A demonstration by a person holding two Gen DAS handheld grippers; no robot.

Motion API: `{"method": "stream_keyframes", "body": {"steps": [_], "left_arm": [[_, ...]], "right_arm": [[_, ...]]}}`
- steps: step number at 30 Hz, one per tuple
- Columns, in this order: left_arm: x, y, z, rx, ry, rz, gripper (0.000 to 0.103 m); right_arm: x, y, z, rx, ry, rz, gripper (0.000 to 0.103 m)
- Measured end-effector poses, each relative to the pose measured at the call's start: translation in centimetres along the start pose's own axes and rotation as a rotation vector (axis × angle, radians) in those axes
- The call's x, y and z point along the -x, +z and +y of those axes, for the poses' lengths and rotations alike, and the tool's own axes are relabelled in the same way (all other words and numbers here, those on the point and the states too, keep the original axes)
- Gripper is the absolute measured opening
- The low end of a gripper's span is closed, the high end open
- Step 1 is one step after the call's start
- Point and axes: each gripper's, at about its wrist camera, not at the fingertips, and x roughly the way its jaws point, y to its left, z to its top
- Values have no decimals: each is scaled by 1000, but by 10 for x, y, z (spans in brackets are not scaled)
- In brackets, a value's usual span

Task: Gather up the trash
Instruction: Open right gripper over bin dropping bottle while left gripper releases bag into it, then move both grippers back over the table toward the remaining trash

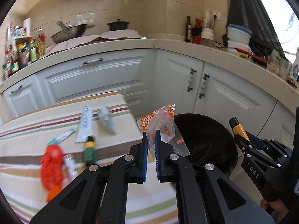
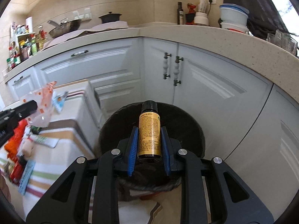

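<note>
Home kitchen: white cabinets [image 2: 112, 63], wok [image 1: 69, 31] (condiment bottles [image 1: 22, 56] too).

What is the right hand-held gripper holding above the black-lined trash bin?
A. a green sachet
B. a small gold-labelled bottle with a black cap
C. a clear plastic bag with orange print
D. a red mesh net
B: the right hand-held gripper clamps the small gold-labelled bottle with a black cap between its blue pads, over the black-lined trash bin.

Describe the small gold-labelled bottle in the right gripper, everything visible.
The small gold-labelled bottle is a dark glass-looking vial with a black ribbed screw cap, closed, wrapped in a shiny gold label with fine black print. It stands upright, cap away from the camera, clamped at its sides between the blue pads of the right gripper. It hangs above the open black bin, touching nothing else.
</note>
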Motion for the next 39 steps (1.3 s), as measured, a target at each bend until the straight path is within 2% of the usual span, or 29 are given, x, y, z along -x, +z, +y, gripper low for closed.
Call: {"method": "stream_keyframes", "body": {"steps": [11,12,13,15,18,20,22,30,39], "left_arm": [[-67,11,-38,-50,-18,92,9],[-73,11,-41,-52,-19,105,9],[-78,11,-42,-53,-18,116,9],[-89,11,-44,-51,-13,140,15],[-97,10,-45,-40,-13,159,28],[-97,10,-44,-31,-16,161,34],[-95,11,-42,-24,-14,152,35],[-76,11,-40,-21,-20,129,36],[-34,4,-20,-5,-1,95,36]], "right_arm": [[-51,10,-36,-45,-26,31,24],[-58,10,-38,-47,-24,37,27],[-62,9,-39,-48,-24,41,37],[-71,8,-42,-54,-41,44,46],[-76,7,-44,-58,-46,55,46],[-76,7,-44,-59,-53,54,46],[-76,7,-45,-65,-57,57,46],[-58,2,-43,-80,-55,50,46],[-25,-8,-18,-54,-17,46,47]]}}
